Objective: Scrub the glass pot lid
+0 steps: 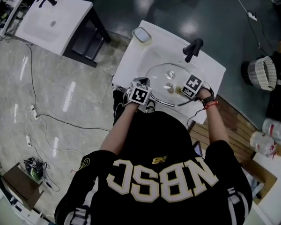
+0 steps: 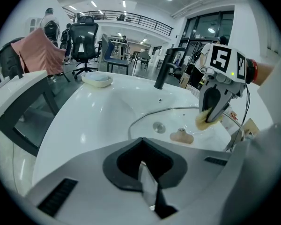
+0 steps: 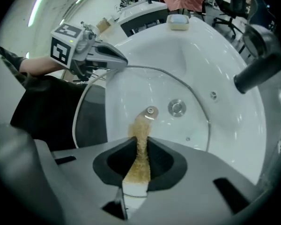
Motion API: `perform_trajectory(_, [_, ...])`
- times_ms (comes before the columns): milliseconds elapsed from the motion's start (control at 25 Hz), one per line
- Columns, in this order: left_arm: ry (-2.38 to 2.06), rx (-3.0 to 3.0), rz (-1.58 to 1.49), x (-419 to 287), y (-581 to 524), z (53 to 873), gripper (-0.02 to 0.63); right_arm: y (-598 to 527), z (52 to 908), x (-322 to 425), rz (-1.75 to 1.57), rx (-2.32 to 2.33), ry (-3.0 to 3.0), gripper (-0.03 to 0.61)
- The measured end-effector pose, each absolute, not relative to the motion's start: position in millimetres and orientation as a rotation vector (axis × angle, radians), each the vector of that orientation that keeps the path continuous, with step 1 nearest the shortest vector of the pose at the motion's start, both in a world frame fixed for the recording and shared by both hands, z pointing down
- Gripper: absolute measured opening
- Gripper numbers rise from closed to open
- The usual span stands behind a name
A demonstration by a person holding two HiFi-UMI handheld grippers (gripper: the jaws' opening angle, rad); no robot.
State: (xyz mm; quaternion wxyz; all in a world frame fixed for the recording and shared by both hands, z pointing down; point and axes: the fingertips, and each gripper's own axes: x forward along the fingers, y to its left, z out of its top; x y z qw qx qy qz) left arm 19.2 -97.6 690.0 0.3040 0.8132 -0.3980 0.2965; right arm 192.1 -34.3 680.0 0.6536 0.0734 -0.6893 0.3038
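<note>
The glass pot lid with a metal rim is held over the white sink basin; its knob points up. My left gripper is shut on the lid's near-left rim, and the thin glass edge shows between its jaws. My right gripper is shut on a yellow-brown sponge whose tip rests against the knob. In the left gripper view that sponge presses on the lid to the right of the knob.
A black faucet stands at the sink's far side, and a soap dish sits on its far-left corner. The drain shows through the glass. A second sink stands to the left; cables cross the floor.
</note>
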Motion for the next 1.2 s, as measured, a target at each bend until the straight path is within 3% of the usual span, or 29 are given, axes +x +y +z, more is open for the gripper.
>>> perform_trajectory(560, [-1.059,2.156,0.795,20,-97,690,0.012,-69,719,99,0.748,0.194,-1.723,0.072])
perform_trajectory(1200, [-1.052,2.159,0.792,21,-95,689,0.014,-104,736,203,0.680,0.435,-1.498,0.072])
